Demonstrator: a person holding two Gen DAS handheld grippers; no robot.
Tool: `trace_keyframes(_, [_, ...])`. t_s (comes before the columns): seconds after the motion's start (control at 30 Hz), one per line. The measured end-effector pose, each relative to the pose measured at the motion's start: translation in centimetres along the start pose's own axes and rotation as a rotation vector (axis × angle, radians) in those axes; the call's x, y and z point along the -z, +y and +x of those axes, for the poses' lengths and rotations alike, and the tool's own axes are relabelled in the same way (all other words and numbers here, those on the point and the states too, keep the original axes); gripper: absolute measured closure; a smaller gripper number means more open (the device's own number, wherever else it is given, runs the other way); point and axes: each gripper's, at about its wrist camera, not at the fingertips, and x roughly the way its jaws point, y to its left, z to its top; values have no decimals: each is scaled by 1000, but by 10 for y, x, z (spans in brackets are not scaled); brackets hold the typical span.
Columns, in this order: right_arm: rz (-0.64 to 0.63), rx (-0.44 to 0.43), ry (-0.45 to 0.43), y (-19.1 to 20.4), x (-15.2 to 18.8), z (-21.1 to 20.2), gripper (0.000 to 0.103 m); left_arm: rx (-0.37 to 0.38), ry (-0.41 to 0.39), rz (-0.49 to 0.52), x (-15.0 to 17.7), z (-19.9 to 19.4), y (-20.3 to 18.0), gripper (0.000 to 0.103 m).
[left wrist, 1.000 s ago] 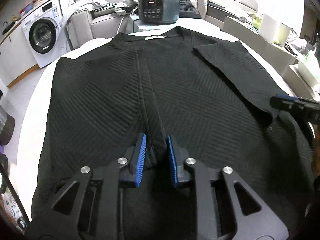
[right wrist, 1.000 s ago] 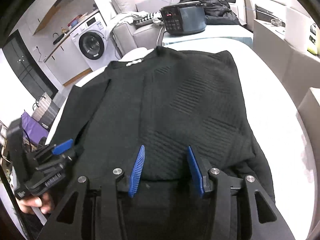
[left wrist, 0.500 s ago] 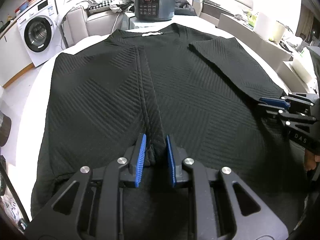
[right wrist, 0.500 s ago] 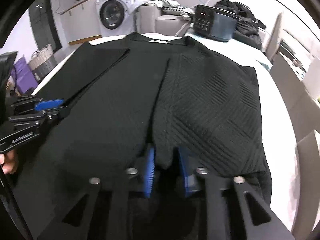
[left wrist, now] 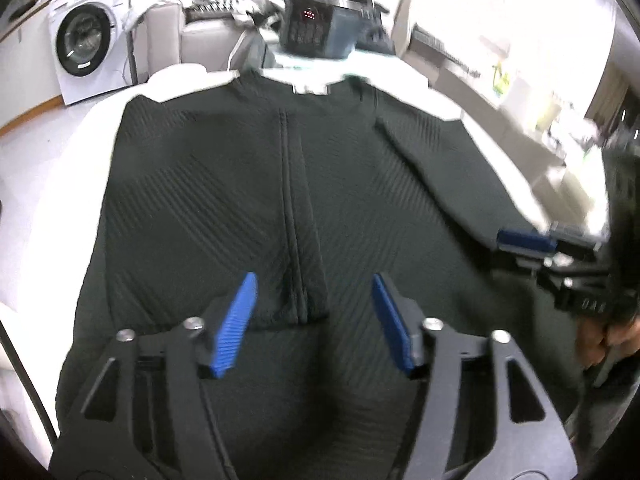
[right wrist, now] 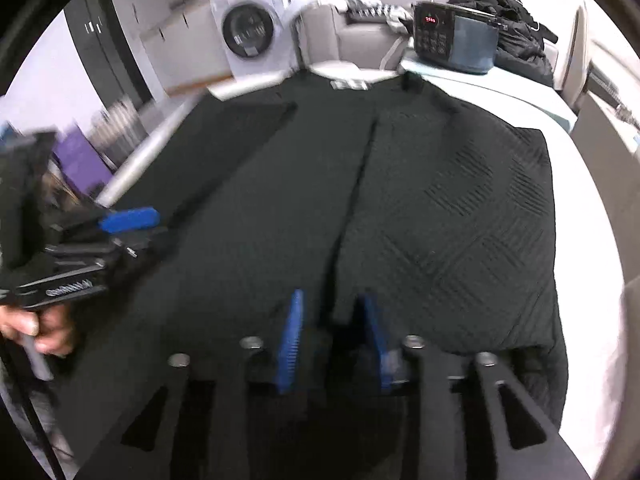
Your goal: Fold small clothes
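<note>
A black ribbed sweater (left wrist: 248,200) lies flat on the white table (left wrist: 48,184), collar at the far end and both sleeves folded in over the body. My left gripper (left wrist: 314,320) is open, its blue pads either side of the folded hem edge and holding nothing. My right gripper (right wrist: 332,332) has its blue pads part open around a dark fold of the sweater (right wrist: 440,220) near the hem; the frame is blurred and I cannot tell whether it grips. Each gripper also shows in the other's view, the right gripper (left wrist: 528,240) at the right and the left gripper (right wrist: 128,218) at the left.
A dark cooker (left wrist: 316,28) stands past the collar on a side table. A washing machine (left wrist: 84,44) and a sofa (left wrist: 192,36) with clothes are behind. Boxes and shelves (left wrist: 520,92) line the right side. The white table edge (right wrist: 592,240) runs along the right.
My left gripper has opened wide and let go of the hem fold. My right gripper has widened slightly around its fold. Both views have shifted and blurred with motion.
</note>
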Motion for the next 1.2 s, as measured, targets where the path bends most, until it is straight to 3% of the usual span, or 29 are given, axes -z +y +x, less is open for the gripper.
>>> trace_keyframes(0.07, [28,-14,-71,-4,-4,-9,63,-10,-25,-15,-7,-1,5,43])
trace_keyframes(0.13, [84,27,-133,-14,-10,-11,64,-88,-51,-33,-13,8,15,43])
trace_keyframes(0.2, [149,40,-130,-27,-14,-2,68,-188,7,-66,-16,24,27,43])
trace_keyframes(0.23, [157,86,-104,-31,-15,7,71,-203,28,-70,-15,29,30,43])
trace_keyframes(0.33, [88,167,-26,-24,-11,28,71,-197,30,-56,-9,29,30,43])
trace_keyframes(0.4, [24,197,-32,-13,-7,28,71,-216,38,-21,-4,27,26,43])
trace_keyframes(0.6, [-107,182,10,13,7,24,71,-240,36,33,13,15,19,43])
trace_keyframes(0.73, [-1,141,-61,-6,8,4,71,-204,12,-10,13,-5,28,43])
trace_keyframes(0.83, [87,187,-99,-30,3,-4,70,-231,-23,-40,10,-14,42,42])
trace_keyframes(0.97, [149,222,-39,-47,5,4,70,-257,26,-67,15,-1,56,42])
trace_keyframes(1.07, [115,159,-17,-39,9,2,68,-263,41,-26,20,-3,47,42])
trace_keyframes(1.13, [86,68,-8,-29,10,-3,60,-227,35,-20,24,-11,40,42])
trace_keyframes(1.2, [40,32,-19,-19,12,-10,60,-208,27,-26,28,-19,37,42])
